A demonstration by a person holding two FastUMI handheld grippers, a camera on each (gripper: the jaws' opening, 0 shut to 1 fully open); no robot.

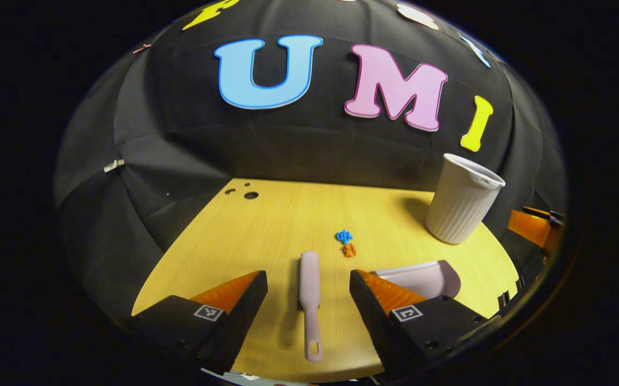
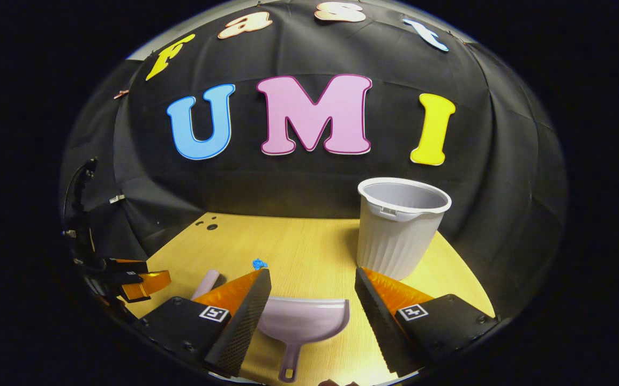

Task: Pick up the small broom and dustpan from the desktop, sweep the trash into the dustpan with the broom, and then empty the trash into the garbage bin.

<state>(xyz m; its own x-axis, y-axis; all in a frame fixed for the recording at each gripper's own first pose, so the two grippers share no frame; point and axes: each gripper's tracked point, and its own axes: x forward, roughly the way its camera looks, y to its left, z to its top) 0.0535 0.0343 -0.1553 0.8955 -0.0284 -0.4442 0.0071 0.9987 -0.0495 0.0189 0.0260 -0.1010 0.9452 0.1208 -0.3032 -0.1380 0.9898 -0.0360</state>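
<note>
In the left gripper view, the left gripper [image 1: 308,300] is held open above a wood-grain desk [image 1: 266,225]; the smooth pale broom [image 1: 310,300] lies flat between its fingers, blue and orange trash [image 1: 346,242] just beyond, a ribbed bin [image 1: 462,201] farther off.

In the right gripper view, the right gripper [image 2: 313,305] is spread open over the scoop-shaped dustpan [image 2: 303,321], in front of the bin [image 2: 399,228].

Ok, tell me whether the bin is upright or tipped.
Upright. The bin stands on its base on the desk, open rim facing up.
</note>
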